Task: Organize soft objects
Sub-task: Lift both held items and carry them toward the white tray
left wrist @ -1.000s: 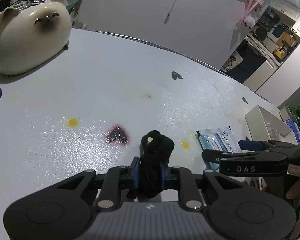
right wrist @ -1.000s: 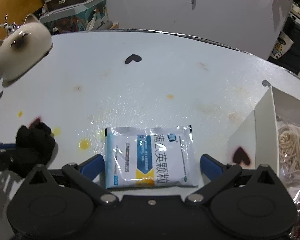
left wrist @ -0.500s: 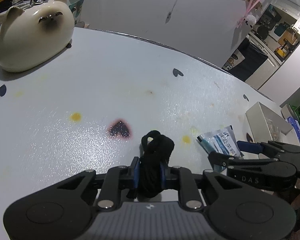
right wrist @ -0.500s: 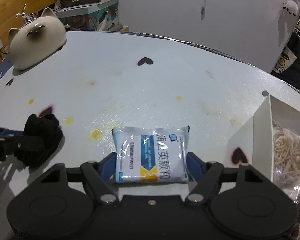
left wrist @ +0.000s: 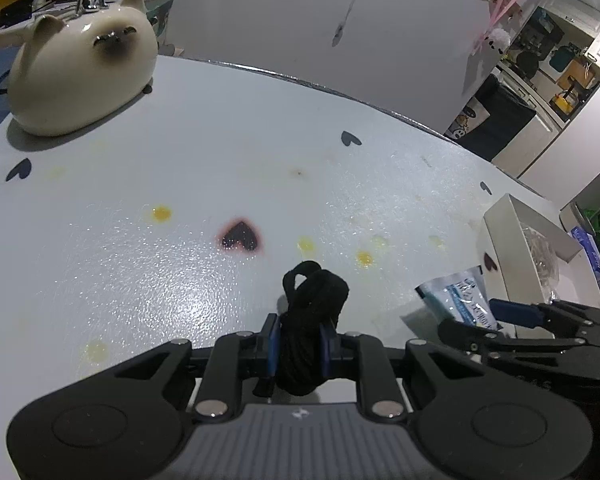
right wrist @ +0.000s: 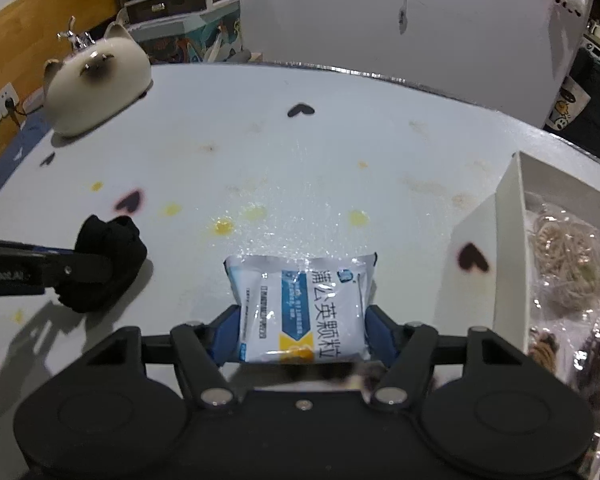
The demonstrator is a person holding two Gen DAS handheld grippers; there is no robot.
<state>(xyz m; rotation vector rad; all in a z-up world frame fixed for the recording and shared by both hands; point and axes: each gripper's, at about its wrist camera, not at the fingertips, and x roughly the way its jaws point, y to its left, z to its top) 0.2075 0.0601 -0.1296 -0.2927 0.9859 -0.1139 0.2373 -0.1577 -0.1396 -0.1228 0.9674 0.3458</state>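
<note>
My left gripper (left wrist: 299,338) is shut on a black bundle of soft cord or cloth (left wrist: 312,312) and holds it just above the white table. The bundle also shows in the right wrist view (right wrist: 104,260), at the left. My right gripper (right wrist: 302,338) is shut on a white and blue foil sachet (right wrist: 300,304), lifted off the table. In the left wrist view the sachet (left wrist: 458,300) and the right gripper (left wrist: 512,324) are at the lower right, close to the white box.
A white open box (right wrist: 512,220) with bagged soft items stands at the right, also seen in the left wrist view (left wrist: 500,240). A cream cat-shaped ceramic figure (left wrist: 80,76) sits at the far left. The white table (left wrist: 220,140) has heart prints and yellow stains.
My right gripper closed on the sachet and lifted it off the table. My left gripper rose slightly with the black bundle still held.
</note>
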